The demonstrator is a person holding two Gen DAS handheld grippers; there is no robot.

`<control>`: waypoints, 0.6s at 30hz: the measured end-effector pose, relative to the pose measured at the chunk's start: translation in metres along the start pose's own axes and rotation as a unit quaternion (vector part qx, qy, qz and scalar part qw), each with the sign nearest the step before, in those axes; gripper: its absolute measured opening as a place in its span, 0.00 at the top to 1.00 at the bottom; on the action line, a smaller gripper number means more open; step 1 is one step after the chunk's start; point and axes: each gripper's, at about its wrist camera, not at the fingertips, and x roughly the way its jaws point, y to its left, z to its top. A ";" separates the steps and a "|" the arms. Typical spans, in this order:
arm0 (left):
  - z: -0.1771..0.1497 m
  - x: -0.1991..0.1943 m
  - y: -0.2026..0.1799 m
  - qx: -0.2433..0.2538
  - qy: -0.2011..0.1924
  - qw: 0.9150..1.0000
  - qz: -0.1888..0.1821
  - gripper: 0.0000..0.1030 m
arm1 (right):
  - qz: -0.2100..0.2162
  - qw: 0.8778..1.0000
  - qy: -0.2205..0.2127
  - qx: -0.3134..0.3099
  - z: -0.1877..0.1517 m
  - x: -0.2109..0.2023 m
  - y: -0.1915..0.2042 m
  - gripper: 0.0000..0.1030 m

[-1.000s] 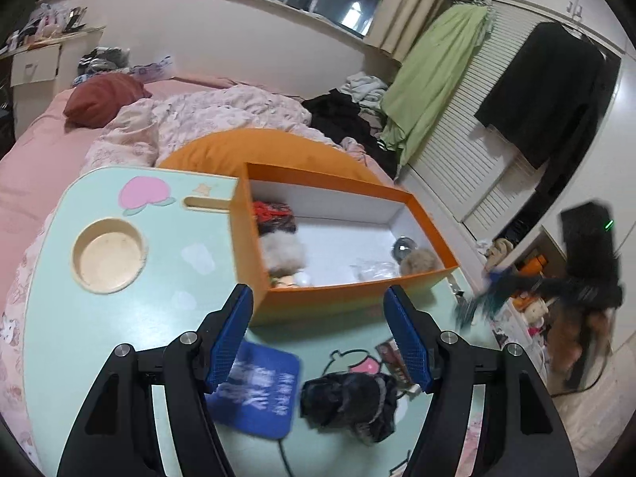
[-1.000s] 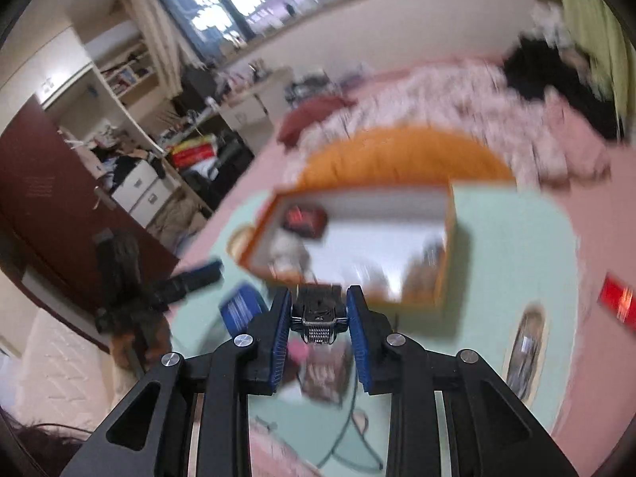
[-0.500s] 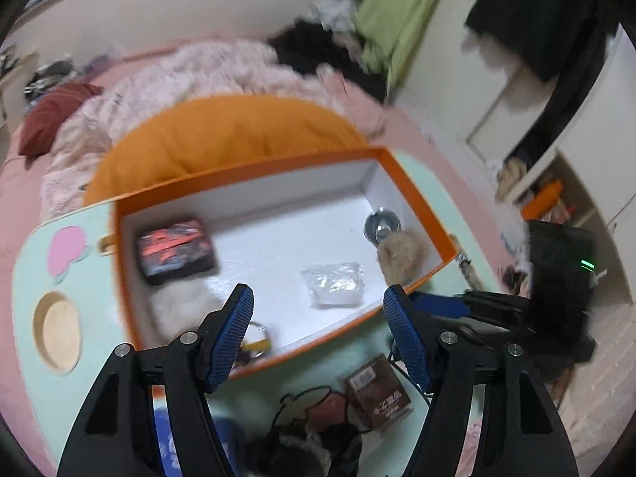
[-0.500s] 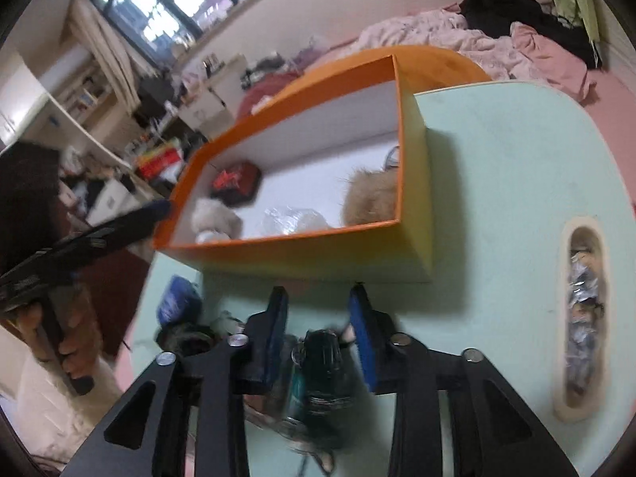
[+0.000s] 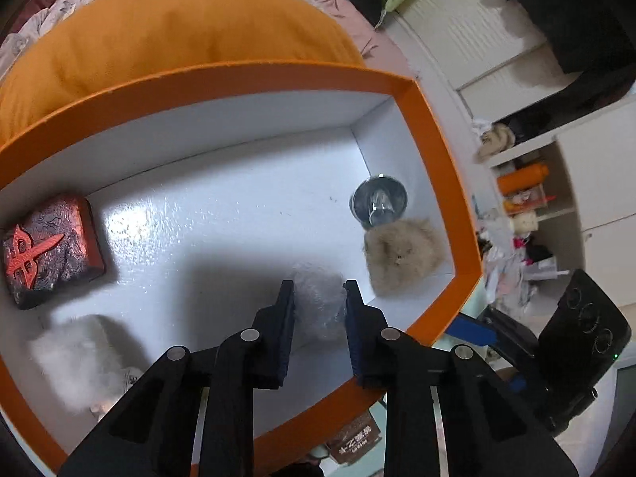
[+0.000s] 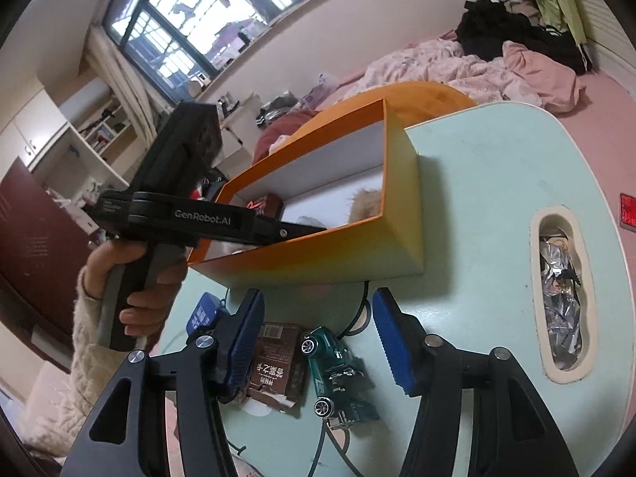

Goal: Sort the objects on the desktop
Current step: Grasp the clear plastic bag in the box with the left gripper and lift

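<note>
An orange box [image 5: 445, 167] with a white inside holds a red-black case [image 5: 47, 250], a white fluffy ball [image 5: 79, 361], a tan fluffy ball [image 5: 401, 250], a metal disc [image 5: 379, 202] and a clear plastic bag [image 5: 320, 302]. My left gripper [image 5: 318, 290] reaches into the box and is shut on the bag. My right gripper [image 6: 318, 306] is open above a green toy car [image 6: 334, 365] and a brown packet [image 6: 274, 361] on the mint table [image 6: 477, 206]. The box also shows in the right wrist view [image 6: 357, 254].
A blue pouch [image 6: 204, 316] and a black cable [image 6: 357, 318] lie by the car. A slot in the table [image 6: 560, 294] holds foil wrappers. A bed with an orange cushion [image 5: 179, 28] lies behind the box. The left hand's tool [image 6: 190, 214] crosses the box.
My left gripper moved down into the box and closed on the plastic bag. My right gripper opened and let the green toy car down onto the table.
</note>
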 end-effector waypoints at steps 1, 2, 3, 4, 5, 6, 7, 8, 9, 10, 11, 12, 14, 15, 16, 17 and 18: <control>-0.001 -0.004 0.003 0.000 -0.013 1.000 -0.001 0.76 | -0.001 1.000 -0.002 0.001 0.000 0.000 0.002 0.45; -0.003 -0.009 0.006 -0.002 -0.026 1.000 -0.003 0.76 | -0.001 1.000 -0.004 0.001 0.000 -0.003 0.002 0.45; -0.004 -0.018 0.011 -0.008 -0.046 0.999 -0.014 0.76 | 0.000 1.000 -0.008 0.003 0.001 -0.004 0.001 0.45; -0.007 -0.028 0.014 -0.013 -0.062 0.998 -0.025 0.76 | 0.001 1.000 -0.011 0.005 0.003 -0.006 0.000 0.45; -0.011 -0.039 0.016 -0.015 -0.080 0.996 -0.034 0.76 | 0.002 1.000 -0.013 0.006 0.002 -0.008 0.003 0.45; -0.017 -0.053 0.016 -0.010 -0.102 0.994 -0.038 0.76 | 0.003 1.000 -0.015 0.007 0.003 -0.010 0.002 0.45; -0.023 -0.065 0.015 -0.003 -0.119 0.992 -0.037 0.76 | 0.005 1.000 -0.018 0.006 0.004 -0.012 0.004 0.45; -0.032 -0.079 0.014 0.005 -0.137 0.990 -0.034 0.76 | 0.006 1.000 -0.020 0.004 0.005 -0.014 0.007 0.45; -0.043 -0.095 0.014 0.010 -0.157 0.987 -0.032 0.76 | 0.007 1.000 -0.021 0.000 0.007 -0.015 0.010 0.45; -0.052 -0.109 0.016 0.011 -0.172 0.984 -0.031 0.76 | 0.010 1.000 -0.020 -0.006 0.010 -0.015 0.014 0.45; -0.066 -0.124 0.018 0.011 -0.192 0.981 -0.024 0.76 | 0.013 1.000 -0.018 -0.013 0.013 -0.014 0.020 0.45; -0.081 -0.140 0.021 0.010 -0.218 0.976 -0.007 0.76 | 0.016 1.000 -0.014 -0.020 0.017 -0.011 0.025 0.45; -0.108 -0.167 0.027 0.011 -0.262 0.965 0.019 0.76 | 0.023 0.999 0.004 -0.024 0.026 0.003 0.038 0.45; -0.124 -0.178 0.034 0.011 -0.275 0.961 0.022 0.76 | 0.031 0.999 0.017 -0.018 0.030 0.012 0.044 0.45; -0.137 -0.180 0.036 0.010 -0.274 0.961 0.023 0.76 | 0.044 0.998 0.038 -0.012 0.036 0.026 0.051 0.45; -0.144 -0.174 0.035 0.013 -0.263 0.964 0.026 0.76 | 0.053 0.997 0.055 -0.011 0.041 0.038 0.057 0.45; -0.153 -0.163 0.033 0.023 -0.240 0.970 0.031 0.76 | 0.061 0.996 0.070 -0.010 0.047 0.051 0.065 0.45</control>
